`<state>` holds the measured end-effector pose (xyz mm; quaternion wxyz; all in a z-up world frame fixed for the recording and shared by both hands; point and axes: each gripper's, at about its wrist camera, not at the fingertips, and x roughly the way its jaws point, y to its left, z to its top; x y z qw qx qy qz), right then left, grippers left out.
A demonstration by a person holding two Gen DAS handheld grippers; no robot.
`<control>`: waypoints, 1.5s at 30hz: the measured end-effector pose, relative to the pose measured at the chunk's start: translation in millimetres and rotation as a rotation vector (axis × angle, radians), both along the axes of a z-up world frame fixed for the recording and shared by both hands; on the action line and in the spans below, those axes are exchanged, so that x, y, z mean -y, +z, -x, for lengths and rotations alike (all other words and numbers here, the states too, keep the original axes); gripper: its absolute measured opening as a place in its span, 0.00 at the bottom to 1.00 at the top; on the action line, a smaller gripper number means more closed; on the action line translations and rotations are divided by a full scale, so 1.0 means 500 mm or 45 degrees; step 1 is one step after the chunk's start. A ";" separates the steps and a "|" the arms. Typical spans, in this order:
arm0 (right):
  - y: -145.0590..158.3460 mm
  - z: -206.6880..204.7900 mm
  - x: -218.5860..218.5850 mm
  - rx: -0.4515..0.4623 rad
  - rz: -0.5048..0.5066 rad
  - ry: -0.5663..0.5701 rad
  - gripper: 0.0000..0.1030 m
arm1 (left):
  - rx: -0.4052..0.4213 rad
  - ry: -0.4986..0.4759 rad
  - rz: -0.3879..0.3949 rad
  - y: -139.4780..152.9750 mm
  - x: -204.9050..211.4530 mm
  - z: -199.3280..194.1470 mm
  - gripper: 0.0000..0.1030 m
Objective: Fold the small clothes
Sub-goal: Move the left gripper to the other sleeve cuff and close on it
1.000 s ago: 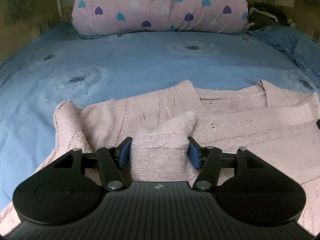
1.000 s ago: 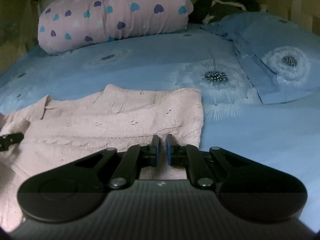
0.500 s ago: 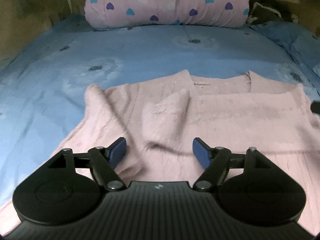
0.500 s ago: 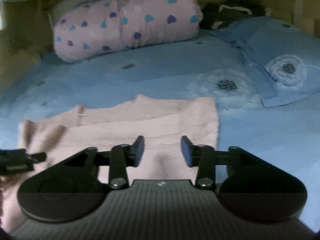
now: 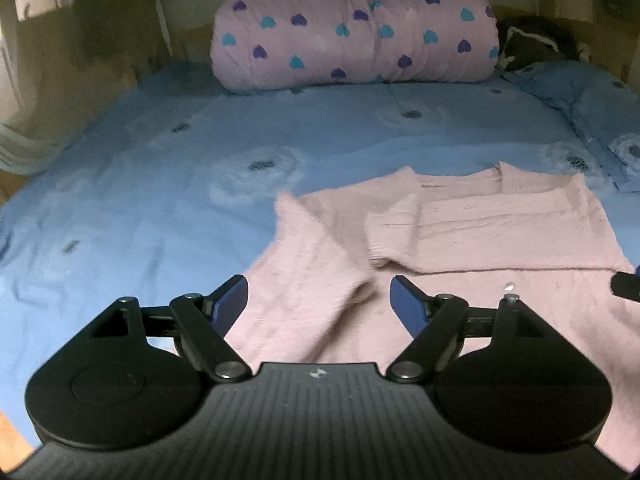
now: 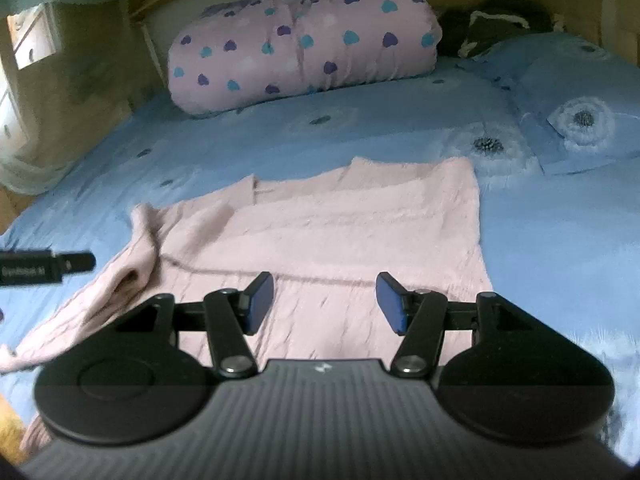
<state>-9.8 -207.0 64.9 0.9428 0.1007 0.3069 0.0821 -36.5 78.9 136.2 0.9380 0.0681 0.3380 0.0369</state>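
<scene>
Two views, left wrist first:
Left gripper [image 5: 318, 294]: jaws apart and opening wider; nothing is pinched, the blue pads stand clear above the knit.
Pink knit sweater [image 5: 460, 236]: spread on the bed ahead of the jaws and running off to their right; a sleeve [image 5: 394, 232] is folded inward over the body, its cuff just ahead of the right pad.
Sweater's near left part: lies rumpled between and below the two pads, blurred.
Blue bedsheet [image 5: 160, 200]: bare to the left of the left pad and far ahead, printed with pale dandelion heads.
Heart-print quilt [image 5: 356, 28]: rolled up, well ahead of the jaws at the head of the bed.
Blue pillow [image 5: 592, 96]: far ahead to the right.
Right gripper's tip: a dark sliver at the right edge, level with the pads.

Right wrist view:
Right gripper [image 6: 326, 300]: jaws partly apart and opening; they hold nothing, the sweater only shows beneath the gap.
Pink knit sweater [image 6: 360, 216]: straight ahead and under the jaws, its right edge straight, its folded part laid across the body.
Bunched sleeve [image 6: 136, 256]: ahead and left of the left pad.
Left gripper [image 6: 60, 266]: one dark finger reaching in from the left edge, above the sweater's left side.
Heart-print quilt [image 6: 304, 36]: far ahead.
Blue pillow [image 6: 580, 120]: ahead to the right, beside the sweater's far corner.
</scene>
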 end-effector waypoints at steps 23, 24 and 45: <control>-0.031 0.143 -0.054 -0.091 -0.019 -0.004 0.57 | -0.153 0.128 0.109 -0.078 -0.230 0.108 0.81; -0.035 0.145 -0.056 -0.095 -0.014 -0.002 0.57 | -0.160 0.127 0.114 -0.085 -0.233 0.107 0.81; -0.097 0.139 -0.077 -0.172 0.034 0.021 0.57 | -0.344 -0.075 -0.138 -0.170 -0.172 0.026 0.87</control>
